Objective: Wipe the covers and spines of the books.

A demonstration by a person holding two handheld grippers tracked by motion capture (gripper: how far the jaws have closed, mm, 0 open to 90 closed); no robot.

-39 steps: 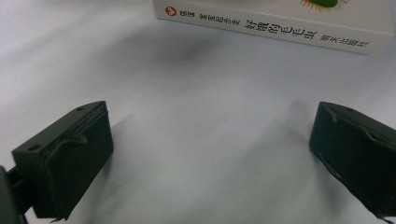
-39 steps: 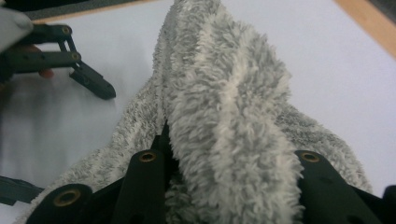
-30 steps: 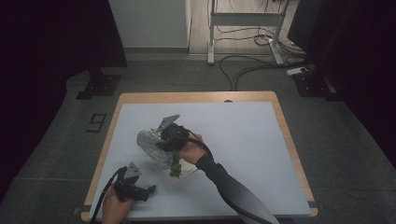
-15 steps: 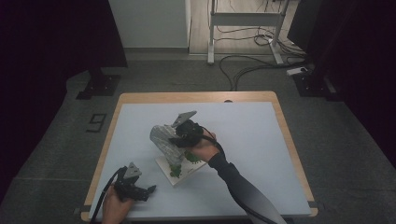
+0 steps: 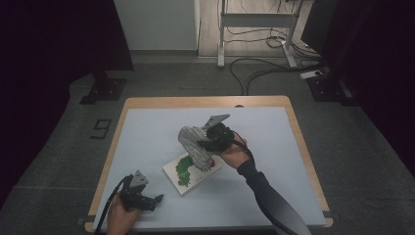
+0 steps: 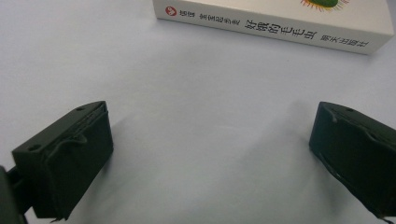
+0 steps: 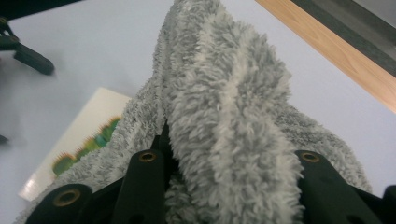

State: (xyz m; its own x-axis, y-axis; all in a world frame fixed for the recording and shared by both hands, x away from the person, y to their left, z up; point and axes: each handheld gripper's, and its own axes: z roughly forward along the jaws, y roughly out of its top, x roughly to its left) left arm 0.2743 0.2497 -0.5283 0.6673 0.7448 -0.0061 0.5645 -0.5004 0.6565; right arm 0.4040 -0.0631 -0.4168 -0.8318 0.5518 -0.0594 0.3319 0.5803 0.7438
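Note:
A fluffy grey striped cloth (image 5: 195, 145) hangs lifted above the table, and my right gripper (image 5: 211, 138) is shut on it. In the right gripper view the cloth (image 7: 224, 112) bulges up between the two black jaws. Under it lies a white picture book (image 5: 188, 171) with a green caterpillar on its cover; the cloth's lower end drapes over the book's far corner. My left gripper (image 5: 147, 198) rests near the table's front left edge, open, with nothing between its fingers (image 6: 70, 158). Ahead of them lies the book's spine (image 6: 280, 30) with printed characters.
The white table top (image 5: 274, 186) has a wooden rim (image 5: 303, 147). Beyond the table are a dark floor, cables and a metal stand's legs (image 5: 254, 34). Bare table surface lies to the right of the book and at the far side.
My right gripper has carried the grey cloth to the right and off most of the book, so the cover now shows. The left gripper has stayed where it was.

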